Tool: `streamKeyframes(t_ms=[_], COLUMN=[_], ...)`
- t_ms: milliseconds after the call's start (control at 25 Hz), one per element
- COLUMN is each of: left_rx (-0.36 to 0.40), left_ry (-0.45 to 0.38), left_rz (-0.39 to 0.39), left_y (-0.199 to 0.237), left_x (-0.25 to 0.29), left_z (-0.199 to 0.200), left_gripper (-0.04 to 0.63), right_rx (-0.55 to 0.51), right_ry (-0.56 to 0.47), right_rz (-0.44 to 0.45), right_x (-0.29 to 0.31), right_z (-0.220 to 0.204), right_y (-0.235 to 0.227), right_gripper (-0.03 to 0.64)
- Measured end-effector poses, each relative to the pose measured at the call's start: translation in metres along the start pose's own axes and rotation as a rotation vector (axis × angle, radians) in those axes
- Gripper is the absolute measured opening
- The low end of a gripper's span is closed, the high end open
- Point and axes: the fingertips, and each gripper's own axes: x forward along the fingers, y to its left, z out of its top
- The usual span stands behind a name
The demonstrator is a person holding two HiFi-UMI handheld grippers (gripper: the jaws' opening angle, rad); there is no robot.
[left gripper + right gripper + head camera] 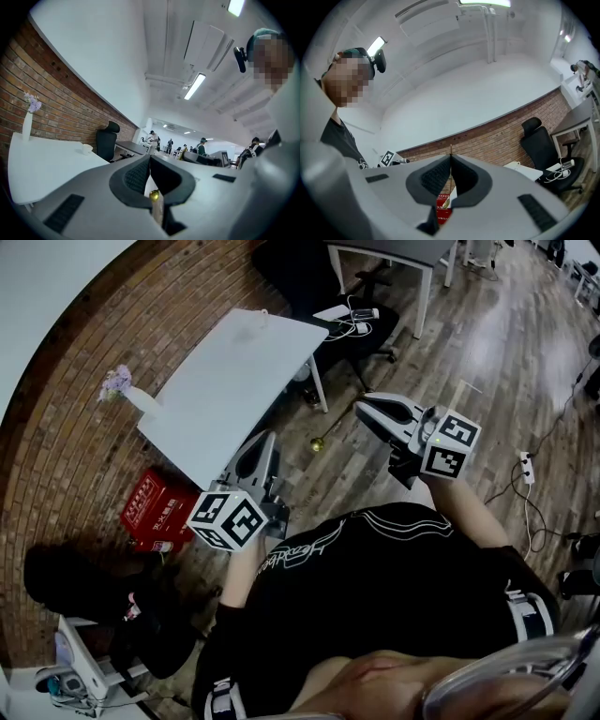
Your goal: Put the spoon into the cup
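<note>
Low in the left gripper's (150,158) jaw gap, a small gold object (153,195) — gripped or lying beyond, unclear. The white item (86,149) is too small to name; 1 red box (443,207) shows only partly behind the right gripper (451,157).

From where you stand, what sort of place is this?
Probably an open-plan office: a white table against a brick wall, a black office chair, and another desk on wooden flooring under ceiling strip lights.

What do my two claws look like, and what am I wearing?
The left claw and right claw are both grey tapered shells with dark ribbed pads inside the jaws. Each carries a white cube printed with black square markers. You wear a black short-sleeved top with a white line print.
</note>
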Motion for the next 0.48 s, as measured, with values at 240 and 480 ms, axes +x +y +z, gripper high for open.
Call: streamKeyframes(t_ms=[240,480], left_rx=[0.033,0.017], left_ry=[0.022,0.021], left_rz=[-0.047,-0.008], left_y=[-0.019,0.005], left_x=[0.017,0.025], left_z=[0.000,-0.005], left_gripper=[0.005,0.005], right_rx=[0.008,0.028], right_ry=[-0.024,-0.013], right_rz=[-0.009,0.004], right_x=[-0.010,-0.001], right_z=[0.015,0.003], right_y=[-0.008,-0.020], right_gripper=[0.000,0.000])
